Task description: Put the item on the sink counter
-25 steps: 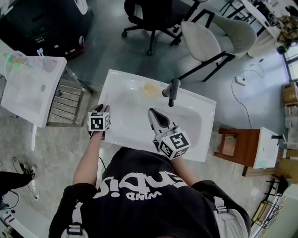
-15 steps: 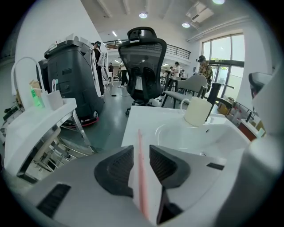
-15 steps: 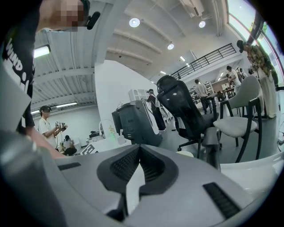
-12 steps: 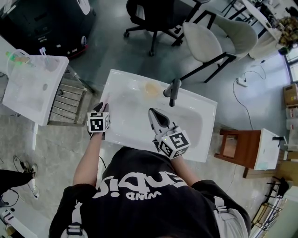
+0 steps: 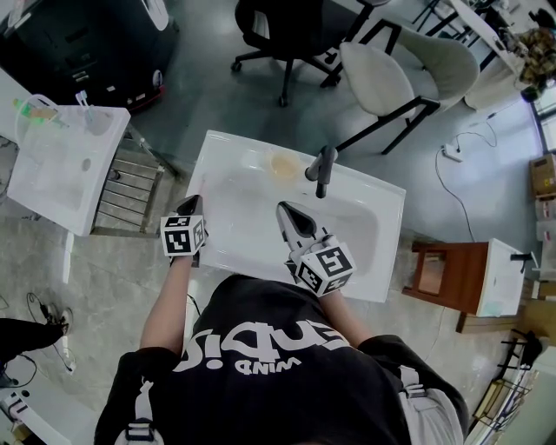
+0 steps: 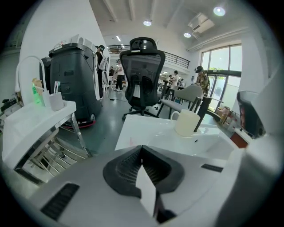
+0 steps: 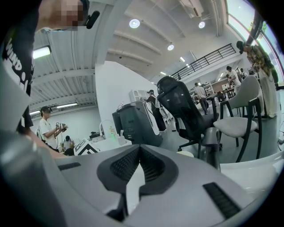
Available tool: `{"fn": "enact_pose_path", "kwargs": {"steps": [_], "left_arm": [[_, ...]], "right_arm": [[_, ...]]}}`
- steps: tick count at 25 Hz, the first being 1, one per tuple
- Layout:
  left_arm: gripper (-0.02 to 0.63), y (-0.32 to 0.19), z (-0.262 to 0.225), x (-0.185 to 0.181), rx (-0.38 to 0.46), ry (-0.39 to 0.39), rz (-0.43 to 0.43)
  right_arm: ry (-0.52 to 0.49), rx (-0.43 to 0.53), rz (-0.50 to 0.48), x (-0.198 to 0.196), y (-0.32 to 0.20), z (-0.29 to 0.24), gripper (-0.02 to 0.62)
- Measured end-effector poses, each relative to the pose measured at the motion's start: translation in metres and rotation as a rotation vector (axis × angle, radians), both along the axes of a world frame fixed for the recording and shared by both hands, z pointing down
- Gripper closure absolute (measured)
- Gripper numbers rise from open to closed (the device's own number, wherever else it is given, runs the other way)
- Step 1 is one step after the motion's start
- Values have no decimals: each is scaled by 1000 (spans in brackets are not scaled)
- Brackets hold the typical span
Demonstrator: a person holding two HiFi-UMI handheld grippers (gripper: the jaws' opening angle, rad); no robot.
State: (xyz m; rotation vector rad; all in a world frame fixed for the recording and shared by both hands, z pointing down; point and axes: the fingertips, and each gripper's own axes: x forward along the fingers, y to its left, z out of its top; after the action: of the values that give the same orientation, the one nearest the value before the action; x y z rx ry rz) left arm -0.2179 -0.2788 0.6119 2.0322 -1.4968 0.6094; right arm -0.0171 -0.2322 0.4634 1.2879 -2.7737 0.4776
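A cream mug (image 5: 282, 165) stands on the white sink counter (image 5: 217, 152), just left of the dark faucet (image 5: 321, 169). My left gripper (image 5: 192, 206) hovers at the counter's left edge, shut with nothing between its jaws. In the left gripper view its tips (image 6: 142, 147) meet, and the mug (image 6: 186, 123) stands far ahead by the faucet (image 6: 202, 113). My right gripper (image 5: 285, 209) is over the basin, shut and empty. In the right gripper view its tips (image 7: 140, 146) point toward the faucet (image 7: 212, 146), with the mug's rim (image 7: 185, 154) just showing.
A second white stand (image 5: 61, 165) with a cup and a green bottle sits to the left, over a metal rack (image 5: 126, 187). A black office chair (image 5: 287, 26) and a white chair (image 5: 391, 78) stand behind the sink. A wooden stool (image 5: 439, 274) is at the right.
The left gripper's jaws have drawn together to a point and it has shifted slightly along the counter's left edge. The right gripper and the mug have not moved.
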Motion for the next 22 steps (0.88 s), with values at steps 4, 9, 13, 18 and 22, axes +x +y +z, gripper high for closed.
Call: {"fn": "enact_pose_path", "kwargs": {"steps": [4,9,13,18,22], "left_arm": [[586,9,-27,12,45,40,40],[586,18,-73,28,126,81,96],[586,25,-114,40,209,113,133],[586,33,-161,53,323,170,167],[586,40,-192,60,435,201,183]], "right_arm": [[-1,3,-1,-1,0,-2,577],[-5,4,-3,-1,1,-2,577],[-11,9,-6,-3,1,-5,577],[-17,25,-9,-6,2,-13,577],[-24,45,-7,-5,2,-21,577]]}}
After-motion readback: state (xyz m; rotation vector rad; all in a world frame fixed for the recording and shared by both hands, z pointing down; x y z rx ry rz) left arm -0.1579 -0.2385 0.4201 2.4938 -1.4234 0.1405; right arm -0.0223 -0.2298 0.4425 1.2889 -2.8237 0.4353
